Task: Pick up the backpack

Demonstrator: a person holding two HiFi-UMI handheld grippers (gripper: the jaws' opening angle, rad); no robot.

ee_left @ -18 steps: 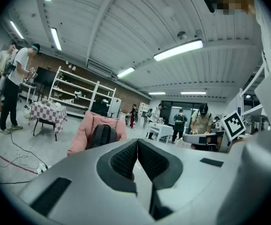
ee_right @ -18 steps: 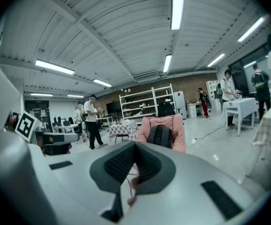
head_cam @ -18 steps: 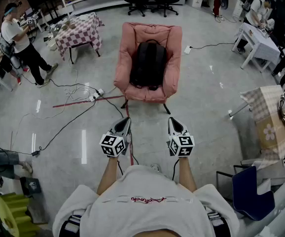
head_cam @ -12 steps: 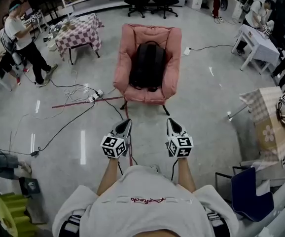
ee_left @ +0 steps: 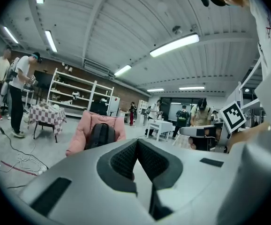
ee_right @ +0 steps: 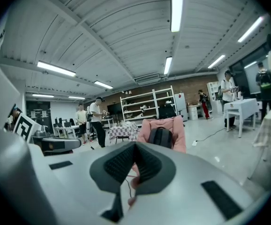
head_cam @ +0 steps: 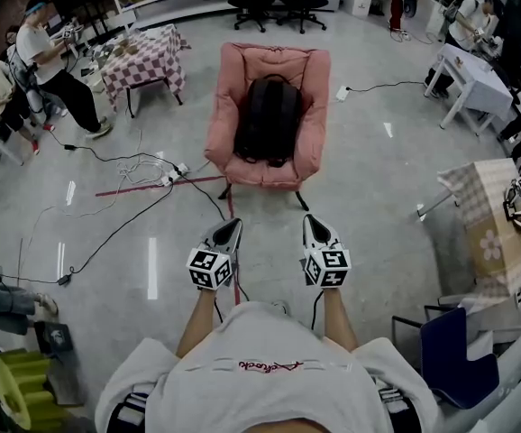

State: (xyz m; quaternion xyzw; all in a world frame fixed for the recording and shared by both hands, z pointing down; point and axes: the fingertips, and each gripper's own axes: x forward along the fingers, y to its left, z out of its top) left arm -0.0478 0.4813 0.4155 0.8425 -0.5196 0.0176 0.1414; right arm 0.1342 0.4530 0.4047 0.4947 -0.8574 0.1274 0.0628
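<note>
Head view: backpack (head_cam: 268,120) rests upright in pink armchair (head_cam: 227,97).

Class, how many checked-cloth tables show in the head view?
2. One checked-cloth table stands left of the pink armchair; the other sits at the right edge. Others may be out of frame.

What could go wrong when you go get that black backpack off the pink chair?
1. Cables lie on the floor in front of the pink chair, so a foot could catch on them while walking over.
2. The left gripper and right gripper both have their jaws shut and empty. If they don't open in time, they would probably just push the backpack deeper into the soft seat.
</note>
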